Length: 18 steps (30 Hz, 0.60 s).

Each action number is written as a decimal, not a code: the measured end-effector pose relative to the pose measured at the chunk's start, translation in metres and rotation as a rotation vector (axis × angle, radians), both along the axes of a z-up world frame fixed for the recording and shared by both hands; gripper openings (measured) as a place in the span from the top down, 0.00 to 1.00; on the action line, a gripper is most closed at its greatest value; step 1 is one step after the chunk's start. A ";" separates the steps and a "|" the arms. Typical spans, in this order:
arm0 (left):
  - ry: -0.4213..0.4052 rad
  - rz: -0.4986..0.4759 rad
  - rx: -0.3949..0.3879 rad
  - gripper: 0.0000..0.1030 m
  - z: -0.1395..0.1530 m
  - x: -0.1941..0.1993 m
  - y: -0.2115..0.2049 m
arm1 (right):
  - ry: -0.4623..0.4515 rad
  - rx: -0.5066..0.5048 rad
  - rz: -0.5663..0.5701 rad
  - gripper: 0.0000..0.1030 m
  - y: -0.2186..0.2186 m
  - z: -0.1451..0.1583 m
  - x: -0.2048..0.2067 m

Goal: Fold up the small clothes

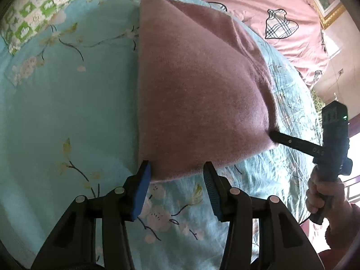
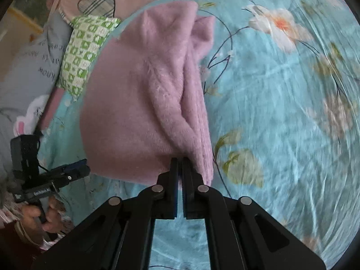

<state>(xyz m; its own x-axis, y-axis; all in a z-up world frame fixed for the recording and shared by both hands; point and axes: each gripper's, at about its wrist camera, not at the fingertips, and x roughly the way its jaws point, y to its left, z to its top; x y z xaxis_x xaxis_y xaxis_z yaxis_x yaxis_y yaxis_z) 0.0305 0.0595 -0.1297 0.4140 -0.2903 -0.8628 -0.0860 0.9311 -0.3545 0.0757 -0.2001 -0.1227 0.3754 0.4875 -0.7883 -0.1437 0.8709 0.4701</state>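
A fuzzy pink garment lies folded on the light blue flowered bedsheet. My left gripper stands open at the garment's near edge. That edge sits between the blue pads, and they do not press it. In the right wrist view my right gripper is shut on the near corner of the pink garment, where a thick fold bunches up. From the left wrist view the right gripper comes in at the garment's right corner. The left gripper also shows at the lower left of the right wrist view, held by a hand.
A green-and-white checked pillow lies at the back of the bed. A pink quilt with plaid hearts is piled behind the garment. A grey printed cloth lies beside the pillow. A person's hand grips the right tool's handle.
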 end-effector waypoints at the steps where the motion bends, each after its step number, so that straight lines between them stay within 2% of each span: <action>1: -0.006 -0.002 0.007 0.53 0.004 -0.001 -0.001 | -0.010 -0.005 0.000 0.97 0.001 0.005 -0.002; 5: -0.042 -0.006 0.001 0.52 0.023 -0.006 -0.002 | -0.086 -0.003 0.022 0.97 0.006 0.034 -0.010; 8: -0.081 -0.015 0.016 0.49 0.039 0.004 0.001 | -0.143 0.003 0.030 0.97 0.007 0.053 0.000; 14: -0.144 0.022 0.072 0.49 0.066 0.071 0.015 | -0.212 0.014 -0.007 0.97 0.009 0.069 0.075; 18: -0.150 0.043 0.055 0.49 0.069 0.124 0.022 | -0.206 0.048 -0.014 0.97 0.021 0.067 0.128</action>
